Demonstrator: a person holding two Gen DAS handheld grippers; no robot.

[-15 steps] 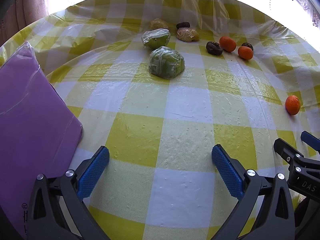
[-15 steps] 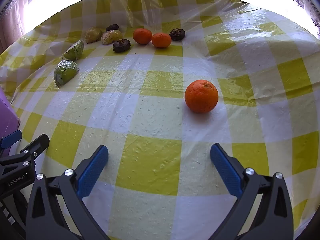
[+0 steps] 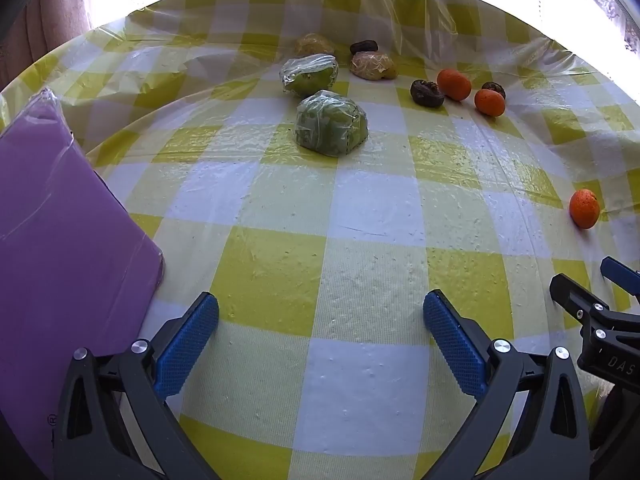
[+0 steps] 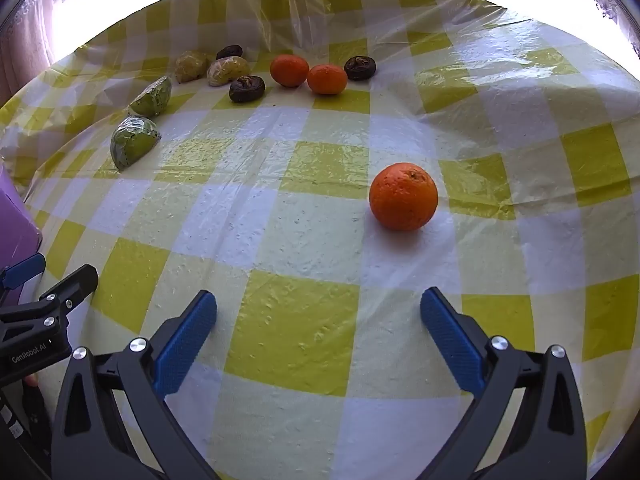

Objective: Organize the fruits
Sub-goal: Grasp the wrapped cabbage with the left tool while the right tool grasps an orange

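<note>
Left tool (image 3: pixel 320 320): fingers spread wide, nothing between them, low over checked counter (image 3: pixel 280 272). Purple board (image 3: pixel 60 240) just beside its left finger. Straight ahead, well apart: near wrapped green fruit (image 3: pixel 331 128); second wrapped green fruit (image 3: pixel 309 74) just beyond. Farther ahead and right: two wrapped yellowish fruits (image 3: pixel 372 66), dark fruits (image 3: pixel 427 93), two small oranges (image 3: pixel 454 85).

Right tool (image 4: pixel 318 314): fingers spread wide, pinching nothing. Lone orange (image 4: pixel 403 196) ahead, slightly right of centre line, near but apart from fingertips, resting on counter. Remaining fruit far ahead and left. Left tool visible at left edge of right wrist view.
</note>
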